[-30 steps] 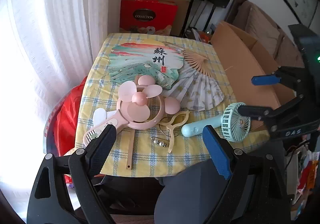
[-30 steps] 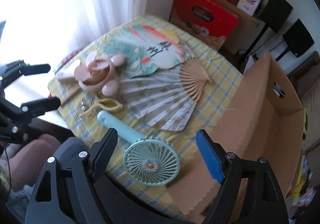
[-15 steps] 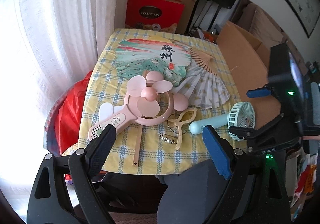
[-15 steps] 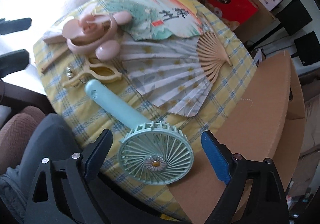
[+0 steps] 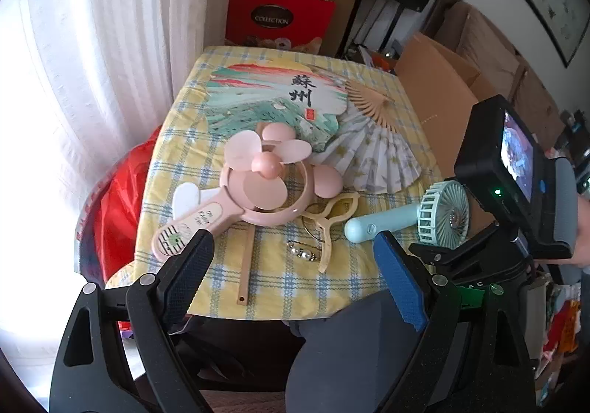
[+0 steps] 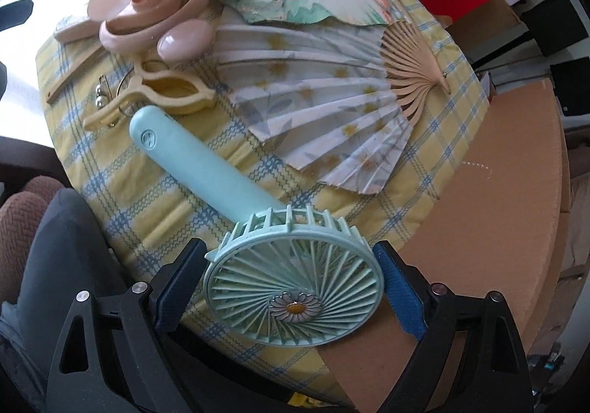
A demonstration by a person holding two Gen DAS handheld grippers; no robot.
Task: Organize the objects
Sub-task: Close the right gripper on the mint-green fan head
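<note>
Cardboard box (image 6: 509, 191): at 3 o'clock beside the table (image 6: 435, 155), the likely destination.
Folding fan (image 6: 332, 107): spread flat, centre.
Mint handheld fan (image 6: 291, 284): at 6 o'clock, head at the table edge, reachable.
Right gripper (image 6: 291, 287): jaws wide, straddling the fan head; contact cannot be told.
Left gripper (image 5: 291, 265): spread wide, empty, hovering over the near edge.

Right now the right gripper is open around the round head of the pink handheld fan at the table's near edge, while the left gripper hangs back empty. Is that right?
The colour is wrong. The right gripper brackets the head of the mint-green handheld fan, as the right wrist view shows; the pink fan lies untouched further left. The left gripper is indeed open and empty.
</note>
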